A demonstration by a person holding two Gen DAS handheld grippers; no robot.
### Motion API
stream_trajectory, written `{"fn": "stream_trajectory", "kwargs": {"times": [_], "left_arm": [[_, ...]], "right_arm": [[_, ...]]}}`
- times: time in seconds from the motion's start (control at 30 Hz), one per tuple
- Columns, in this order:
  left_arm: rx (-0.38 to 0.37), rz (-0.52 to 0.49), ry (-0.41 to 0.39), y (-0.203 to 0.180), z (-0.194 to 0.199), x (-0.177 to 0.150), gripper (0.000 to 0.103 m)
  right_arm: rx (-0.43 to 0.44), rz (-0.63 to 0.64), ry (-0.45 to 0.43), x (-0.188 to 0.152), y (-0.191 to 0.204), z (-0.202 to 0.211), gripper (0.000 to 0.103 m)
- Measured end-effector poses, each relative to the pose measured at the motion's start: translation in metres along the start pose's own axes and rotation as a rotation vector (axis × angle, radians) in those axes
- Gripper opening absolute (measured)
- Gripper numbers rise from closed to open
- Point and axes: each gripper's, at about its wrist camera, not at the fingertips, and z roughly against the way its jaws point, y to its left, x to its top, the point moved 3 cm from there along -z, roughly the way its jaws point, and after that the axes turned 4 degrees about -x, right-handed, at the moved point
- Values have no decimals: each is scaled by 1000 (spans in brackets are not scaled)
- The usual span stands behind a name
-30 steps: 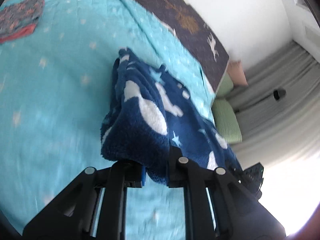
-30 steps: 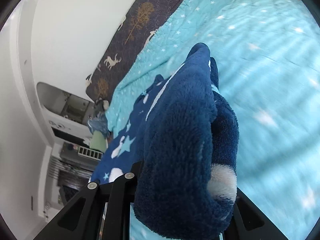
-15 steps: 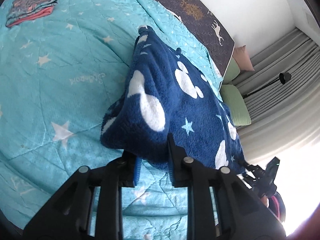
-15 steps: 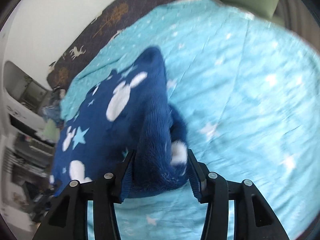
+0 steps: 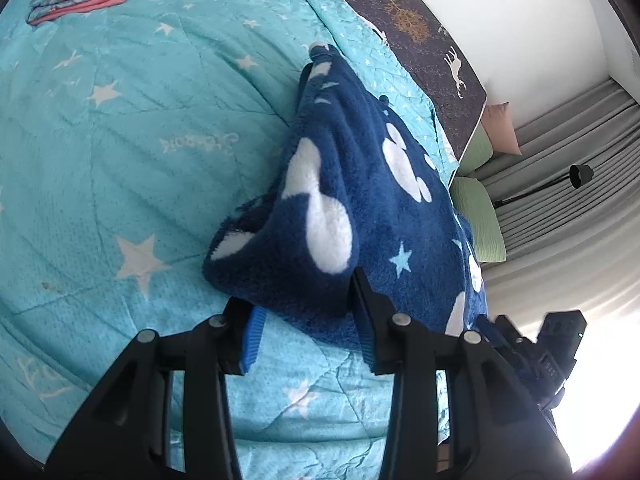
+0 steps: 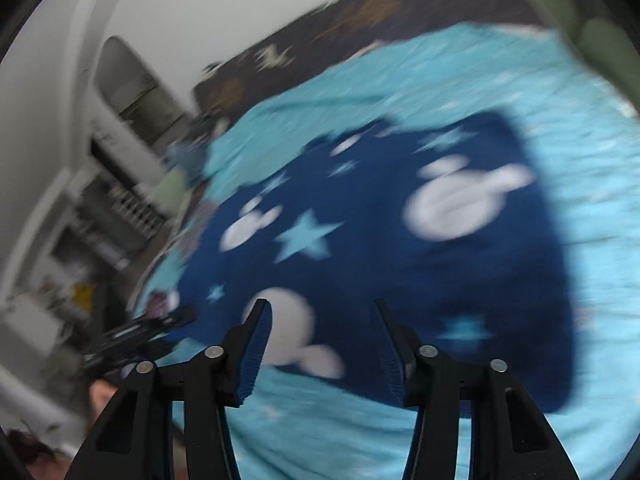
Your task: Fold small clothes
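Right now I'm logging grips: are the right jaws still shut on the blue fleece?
Open. The right gripper has its jaws spread apart, empty, above the blue fleece lying on the bedspread.

Turquoise star-print quilted bedspread (image 5: 120, 152) covering the bed, w/ dark deer-and-tree-print blanket (image 5: 424, 36) lying along its far edge by a plain white wall (image 5: 512, 12). Grey pleated curtains (image 5: 568, 152) hanging at right, bright daylight glaring thru beneath; black lamp (image 5: 581, 174) standing beside them.
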Motion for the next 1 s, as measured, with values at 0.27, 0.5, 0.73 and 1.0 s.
{"fn": "stream_trajectory", "kwargs": {"times": [0.27, 0.5, 0.73, 1.0], "left_arm": [[2, 8, 15, 11, -6, 5, 41], [40, -117, -29, -6, 2, 4, 41], [9, -132, -49, -5, 9, 3, 35], [-40, -204, -92, -31, 20, 7, 29]], "right_arm": [[13, -24, 201, -21, -10, -72, 39], [89, 65, 98, 21, 18, -40, 33], [35, -47, 270, 10, -12, -93, 26], [1, 39, 85, 92, 2, -67, 28]]}}
